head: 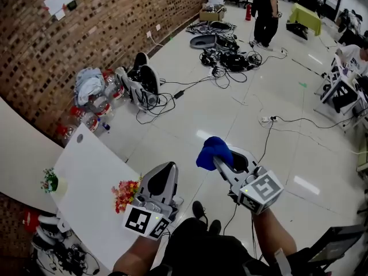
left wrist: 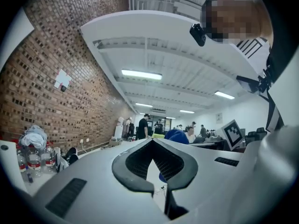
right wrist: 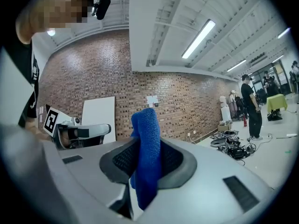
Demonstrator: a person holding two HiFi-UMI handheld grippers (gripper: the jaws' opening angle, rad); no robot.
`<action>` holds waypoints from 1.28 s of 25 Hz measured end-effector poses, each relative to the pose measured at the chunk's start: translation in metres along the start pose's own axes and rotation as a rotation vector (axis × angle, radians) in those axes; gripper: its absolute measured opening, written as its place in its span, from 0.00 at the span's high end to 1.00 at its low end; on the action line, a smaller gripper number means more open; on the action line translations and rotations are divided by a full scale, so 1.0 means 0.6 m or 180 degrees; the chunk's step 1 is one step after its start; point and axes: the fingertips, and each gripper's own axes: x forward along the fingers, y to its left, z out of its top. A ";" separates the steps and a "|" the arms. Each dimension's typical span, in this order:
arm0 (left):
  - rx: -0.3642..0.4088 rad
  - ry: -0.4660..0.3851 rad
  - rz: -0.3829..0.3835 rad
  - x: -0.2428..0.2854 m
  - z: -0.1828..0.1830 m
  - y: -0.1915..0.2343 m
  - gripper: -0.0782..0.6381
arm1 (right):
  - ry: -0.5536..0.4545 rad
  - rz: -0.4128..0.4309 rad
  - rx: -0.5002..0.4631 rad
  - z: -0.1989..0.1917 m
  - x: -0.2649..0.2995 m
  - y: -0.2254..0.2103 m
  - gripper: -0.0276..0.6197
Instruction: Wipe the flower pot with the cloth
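Observation:
In the head view my right gripper (head: 220,161) is held up over the floor, shut on a bunched blue cloth (head: 213,150). The right gripper view shows the cloth (right wrist: 146,155) pinched upright between the jaws of that gripper (right wrist: 147,141). My left gripper (head: 166,168) hangs by the white table's (head: 86,171) right edge, shut on nothing. Its tips (left wrist: 153,140) meet in the left gripper view. A bunch of red and orange flowers (head: 124,194) stands on the table just left of it, its pot hidden. A small green plant (head: 50,180) stands at the table's left edge.
Water bottles and a cloth heap (head: 91,94) sit against the brick wall. Bags (head: 142,82), cables (head: 230,59) and a power strip (head: 266,119) lie on the tiled floor. A person (head: 265,10) stands far off. Desks (head: 345,91) are at the right.

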 end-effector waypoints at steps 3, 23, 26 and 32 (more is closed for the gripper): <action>-0.0061 0.0007 0.0056 0.056 -0.008 0.030 0.89 | 0.0036 -0.0028 -0.0034 0.003 0.035 -0.051 0.83; 0.0085 -0.0104 0.1065 0.395 0.013 0.258 0.89 | 0.0157 0.0712 -0.0200 0.075 0.329 -0.374 0.83; 0.0244 -0.0086 0.1184 0.448 0.026 0.277 0.89 | 0.0041 0.0923 -0.0169 0.095 0.370 -0.419 0.83; 0.0260 -0.0136 0.1200 0.516 0.045 0.362 0.89 | 0.0100 0.1010 -0.0152 0.114 0.495 -0.472 0.83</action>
